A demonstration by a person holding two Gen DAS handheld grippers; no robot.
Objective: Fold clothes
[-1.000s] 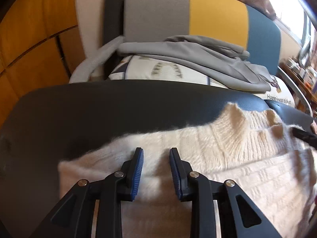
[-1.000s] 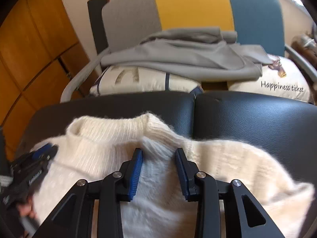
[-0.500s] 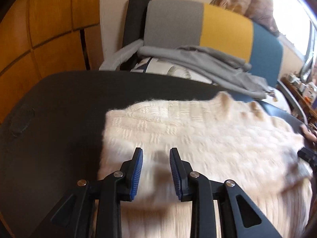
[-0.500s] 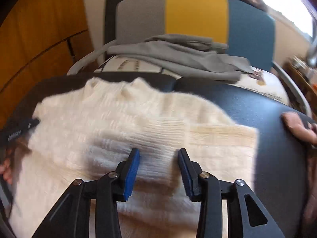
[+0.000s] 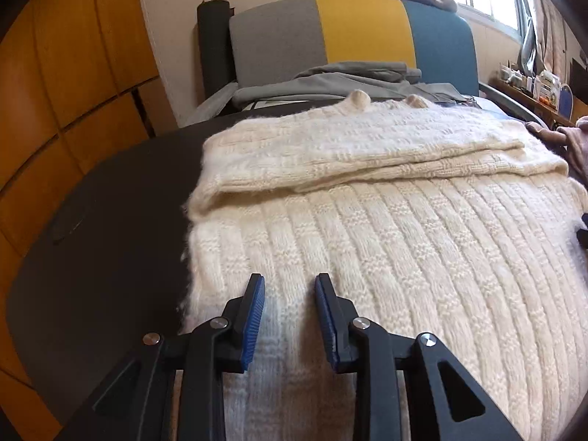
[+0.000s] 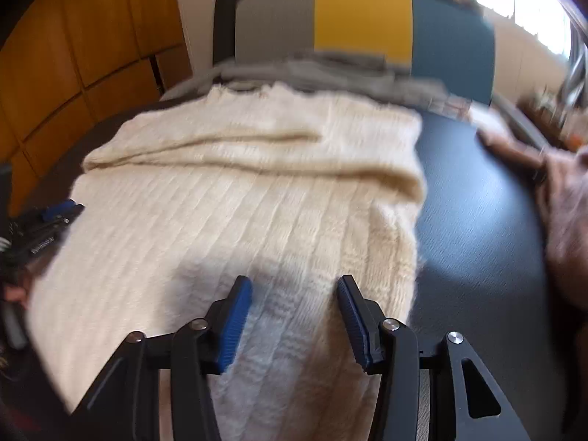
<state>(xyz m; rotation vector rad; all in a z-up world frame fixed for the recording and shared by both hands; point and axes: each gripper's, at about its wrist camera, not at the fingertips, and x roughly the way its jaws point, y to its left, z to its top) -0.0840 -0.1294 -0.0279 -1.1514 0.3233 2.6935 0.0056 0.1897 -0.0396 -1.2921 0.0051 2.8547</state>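
Both grippers have drawn back toward the near edge since a second ago, and the cream knit sweater [image 5: 386,228], which then lay bunched under them, now lies spread flat with its top part folded down across the body. That folded band forms a thick, soft roll running from side to side; below it the knit shows long vertical ribs broken by small blocks of stitch, with a fuzzy, hairy edge along the left.

Left gripper [image 5: 288,286] hovers over the sweater's near left corner, its ridged blue pads [image 5: 253,316] apart with nothing between them. Right gripper [image 6: 294,286] is spread wider above the near right part of the sweater [image 6: 239,220], also empty; that view is smeared by motion.

Under the sweater is a smooth, dark leather-like seat surface [image 5: 110,257]. Beyond it, a chair back [image 5: 352,33] in grey, yellow and blue panels holds a crumpled grey garment [image 5: 330,81]. Glossy orange-brown wood panels [image 5: 55,92] fill the left.
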